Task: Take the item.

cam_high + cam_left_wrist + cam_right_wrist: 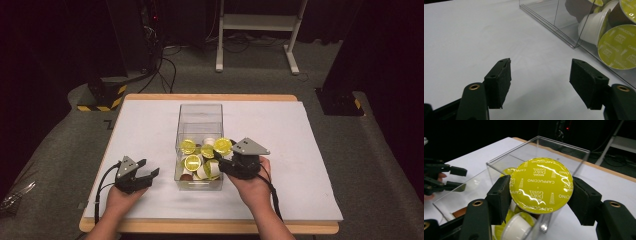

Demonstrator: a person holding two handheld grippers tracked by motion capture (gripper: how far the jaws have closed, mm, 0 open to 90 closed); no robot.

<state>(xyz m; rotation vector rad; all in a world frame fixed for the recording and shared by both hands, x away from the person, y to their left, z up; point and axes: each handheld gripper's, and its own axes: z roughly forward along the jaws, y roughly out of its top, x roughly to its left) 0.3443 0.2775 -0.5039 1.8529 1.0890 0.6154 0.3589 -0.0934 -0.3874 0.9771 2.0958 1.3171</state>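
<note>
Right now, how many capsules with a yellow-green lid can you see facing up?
5. One is held in the right hand-held gripper above the clear box; four lie inside the box. More may be hidden underneath.

Dark room, grey carpet (60,150)

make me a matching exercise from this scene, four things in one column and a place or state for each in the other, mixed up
Things:
1. left tool
2. right tool
3. clear box
4. capsule with the yellow-green lid

Places or states:
A. stands in the middle of the white table top, with capsules heaped in its near end
B. open, nothing between its pads, on the table beside the box
C. shut on a capsule, above the box
D. clamped by its rim between two black pads, lid facing the camera in the right gripper view

Pairs: 1-B, 2-C, 3-A, 4-D
</note>
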